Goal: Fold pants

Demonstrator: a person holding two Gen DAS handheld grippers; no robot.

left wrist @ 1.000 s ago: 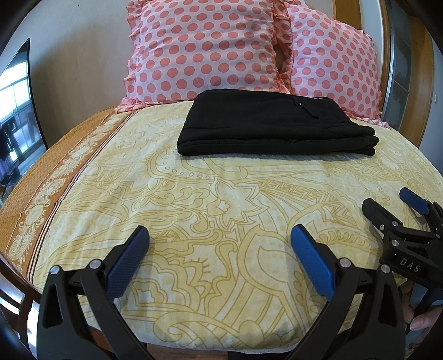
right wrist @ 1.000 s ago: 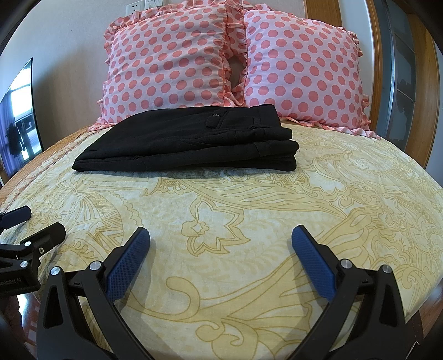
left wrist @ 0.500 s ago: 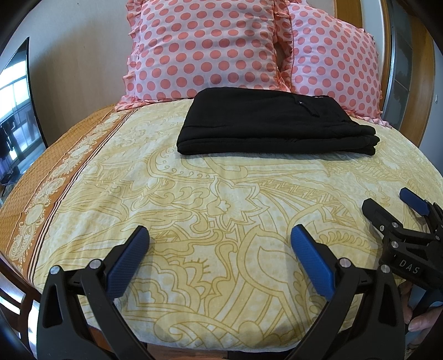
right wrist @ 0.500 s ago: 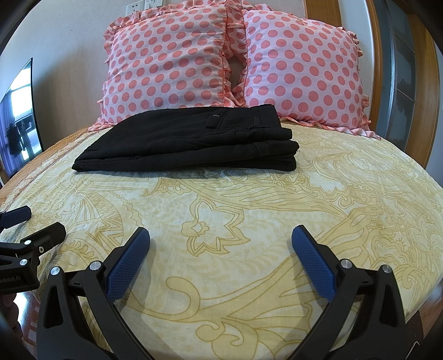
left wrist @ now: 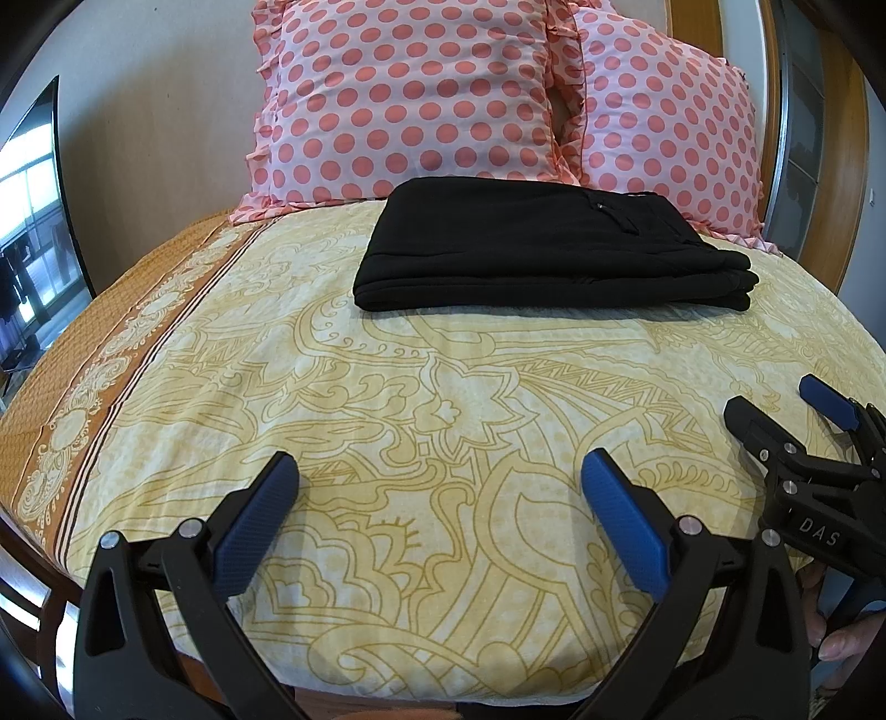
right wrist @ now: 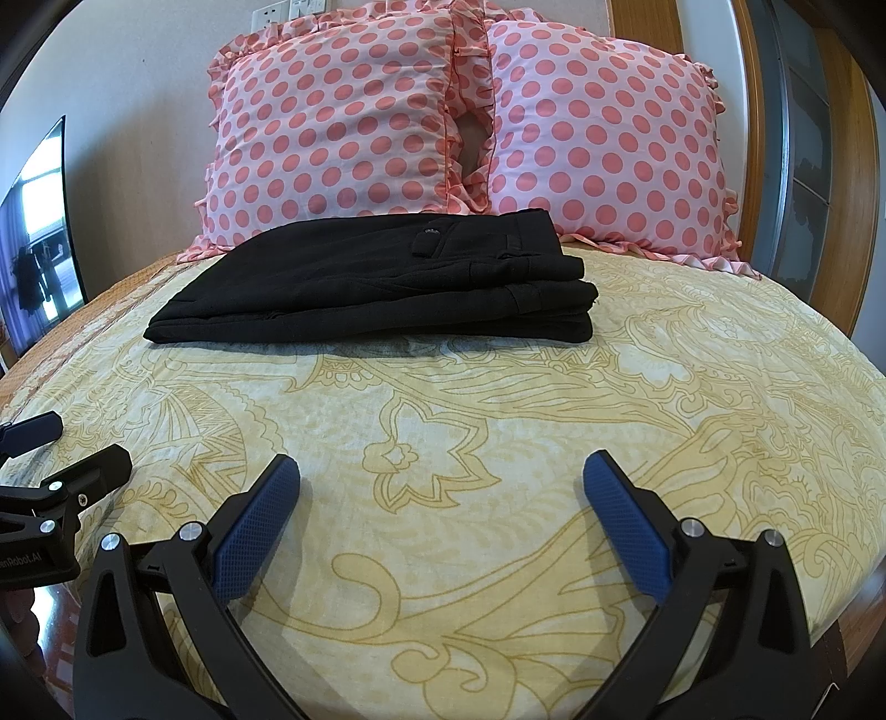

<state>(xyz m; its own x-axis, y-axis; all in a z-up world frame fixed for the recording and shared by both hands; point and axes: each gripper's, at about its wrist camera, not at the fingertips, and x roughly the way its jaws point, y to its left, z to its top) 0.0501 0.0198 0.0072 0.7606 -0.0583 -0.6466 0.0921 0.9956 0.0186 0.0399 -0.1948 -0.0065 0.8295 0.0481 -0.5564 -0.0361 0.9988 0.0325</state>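
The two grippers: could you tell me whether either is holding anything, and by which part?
Nothing is held. The left gripper and right gripper are both open above the bedspread, apart from the folded black pants.

Home bedroom: bed [right wrist: 498, 443] with yellow patterned cover, two pink polka-dot pillows [right wrist: 343, 127] at far end, wooden headboard [right wrist: 637, 22].

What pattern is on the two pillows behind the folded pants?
Pink with coral-red polka dots and ruffled edges. The pillows show best in the right wrist view.
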